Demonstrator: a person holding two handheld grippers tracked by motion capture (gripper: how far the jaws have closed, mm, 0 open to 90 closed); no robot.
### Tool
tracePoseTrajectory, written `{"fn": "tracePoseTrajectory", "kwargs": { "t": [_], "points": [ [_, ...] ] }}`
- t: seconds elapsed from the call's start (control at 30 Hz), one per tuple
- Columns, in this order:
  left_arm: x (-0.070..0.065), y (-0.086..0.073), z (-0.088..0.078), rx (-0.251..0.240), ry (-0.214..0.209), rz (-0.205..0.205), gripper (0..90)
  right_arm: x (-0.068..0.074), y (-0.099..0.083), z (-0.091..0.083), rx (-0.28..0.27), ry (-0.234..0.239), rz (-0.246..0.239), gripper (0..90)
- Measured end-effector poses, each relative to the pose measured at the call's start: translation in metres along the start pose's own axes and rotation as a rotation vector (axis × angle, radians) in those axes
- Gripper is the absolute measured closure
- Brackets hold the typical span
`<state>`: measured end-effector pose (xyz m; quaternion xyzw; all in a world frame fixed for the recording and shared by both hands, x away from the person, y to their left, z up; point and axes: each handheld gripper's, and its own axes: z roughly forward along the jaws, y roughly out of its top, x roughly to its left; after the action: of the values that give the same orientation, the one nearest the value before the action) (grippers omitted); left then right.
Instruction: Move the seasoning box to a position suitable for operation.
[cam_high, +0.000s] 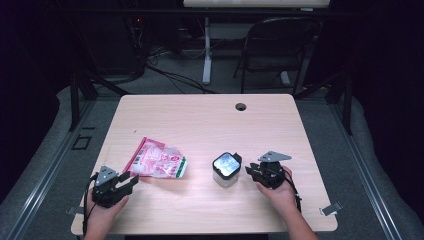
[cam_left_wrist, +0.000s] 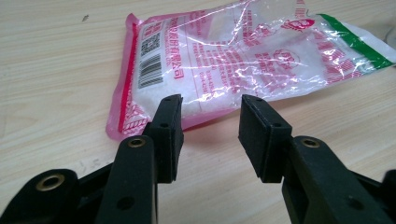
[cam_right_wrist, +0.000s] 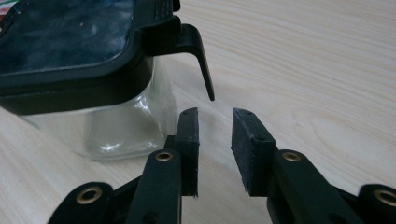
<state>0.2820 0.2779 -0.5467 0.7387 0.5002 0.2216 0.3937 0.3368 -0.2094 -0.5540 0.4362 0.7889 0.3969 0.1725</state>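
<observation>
Pale wood-grain table (cam_high: 200, 120) carries a crinkly pink plastic bag (cam_high: 157, 160) and a square clear jar (cam_high: 226, 170) with black lid | left gripper view: left gripper (cam_left_wrist: 210, 122) spread, empty, just short of the bag's (cam_left_wrist: 224, 65) sealed edge, white grains inside | right gripper view: right gripper (cam_right_wrist: 215, 126) spread, empty, beside the glassy jar (cam_right_wrist: 93, 70), its lid latch (cam_right_wrist: 198, 51) sticking out.

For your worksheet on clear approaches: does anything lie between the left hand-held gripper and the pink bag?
Nothing visible does. The left hand-held gripper stands open just short of the pink bag's near edge, with bare table between.
</observation>
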Motion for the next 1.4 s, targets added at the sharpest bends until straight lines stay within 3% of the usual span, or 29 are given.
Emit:
{"fn": "tracePoseTrajectory", "kwargs": {
  "t": [0.27,0.77,1.4],
  "points": [
    [0.005,-0.008,-0.011,-0.005,0.025,-0.025,59.4,-0.002,0.009,0.019,0.017,0.015,0.0,69.2],
    [0.007,-0.016,-0.022,-0.014,0.046,-0.049,61.2,-0.005,0.016,0.033,0.015,0.023,-0.023,67.6],
    [0.008,-0.023,-0.031,-0.022,0.064,-0.056,63.4,-0.005,0.022,0.044,0.022,0.061,-0.019,79.6]
  ]
}}
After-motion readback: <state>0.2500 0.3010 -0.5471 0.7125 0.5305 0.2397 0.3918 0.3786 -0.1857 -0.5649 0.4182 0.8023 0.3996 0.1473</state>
